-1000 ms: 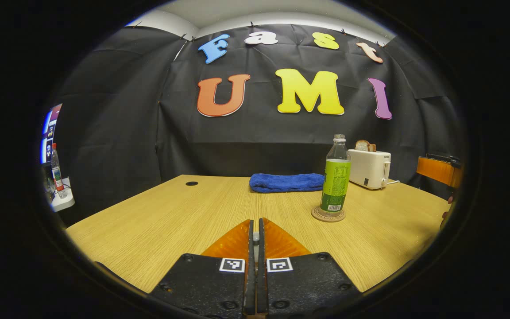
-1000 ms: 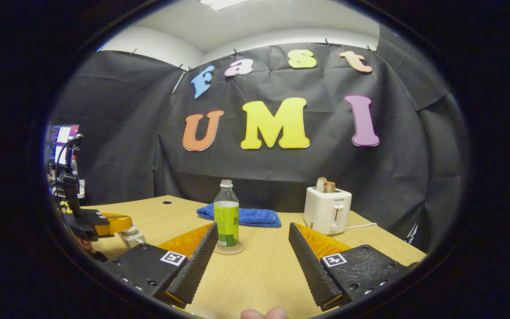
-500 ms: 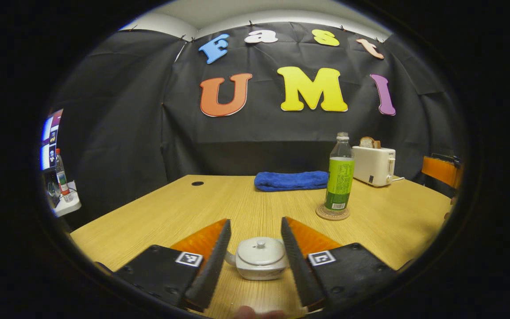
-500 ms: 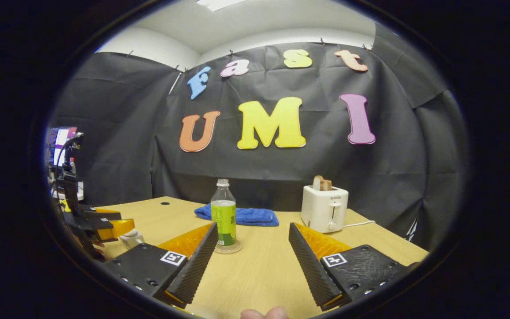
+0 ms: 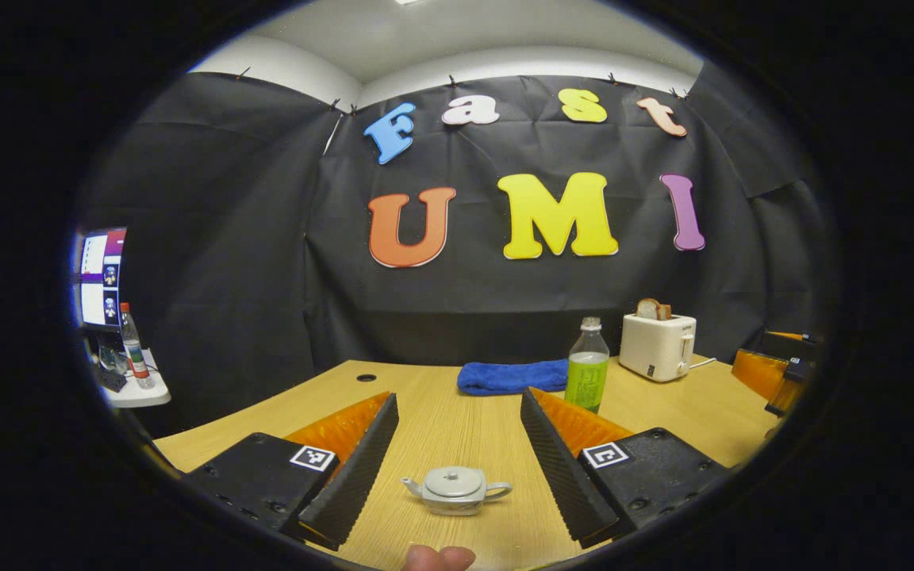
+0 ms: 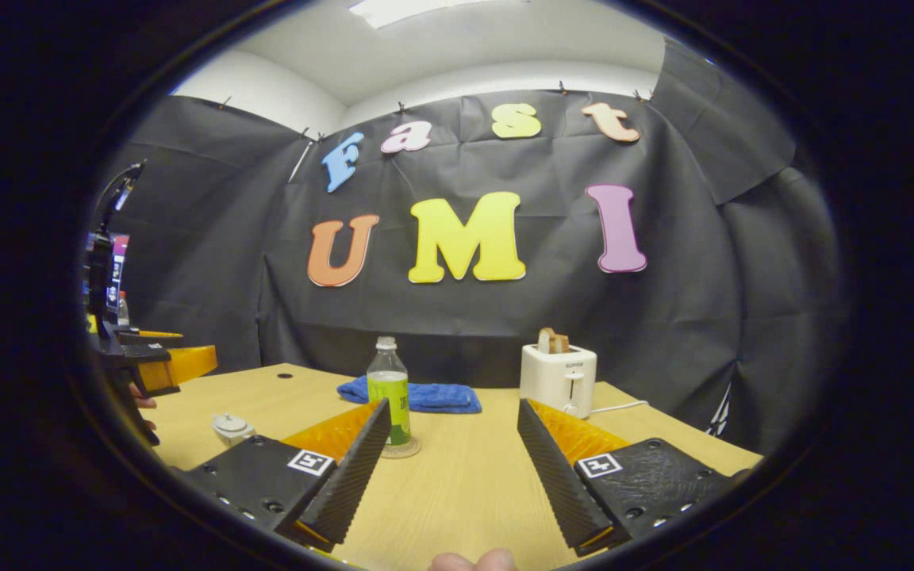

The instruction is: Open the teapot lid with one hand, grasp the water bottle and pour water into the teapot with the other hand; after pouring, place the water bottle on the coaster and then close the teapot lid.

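Coaster [image 6: 400, 450] beneath water bottle [image 6: 388, 396] visible from right gripper view.

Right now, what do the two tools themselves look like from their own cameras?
In the left gripper view, the left tool has two wedge-shaped fingers with ridged inner faces on black textured blocks, each bearing a small square black-and-white marker. The right tool is built the same in the right gripper view. A fingertip of the holding hand shows at the bottom edge.
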